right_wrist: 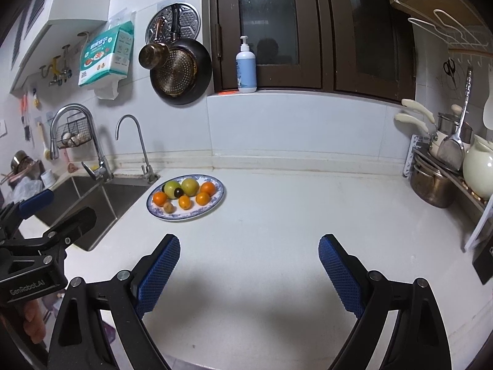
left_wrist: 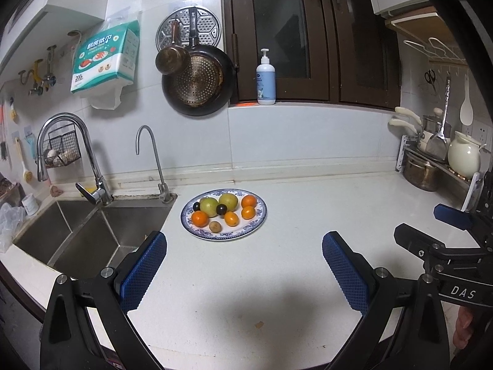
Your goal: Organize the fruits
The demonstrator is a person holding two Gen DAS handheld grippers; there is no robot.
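A blue-patterned plate (left_wrist: 260,219) (right_wrist: 215,199) sits on the white counter beside the sink. On it lie two green-yellow fruits (left_wrist: 228,201) (right_wrist: 189,186), several small oranges (left_wrist: 200,218) (right_wrist: 160,199), two dark round fruits (left_wrist: 221,209) (right_wrist: 177,192) and a small brown fruit (left_wrist: 215,226) (right_wrist: 168,207). My left gripper (left_wrist: 245,265) hovers open over the counter in front of the plate, nothing between its blue pads. My right gripper (right_wrist: 249,265) is open too, nearer the counter's front and right of the plate. Each gripper shows at the edge of the other's view.
A steel sink (left_wrist: 92,234) with two taps (left_wrist: 92,160) lies left of the plate. A soap bottle (left_wrist: 266,78) stands on the window ledge. Pots, a cream jug (left_wrist: 463,154) and utensils fill a rack at the far right. Pans hang on the wall.
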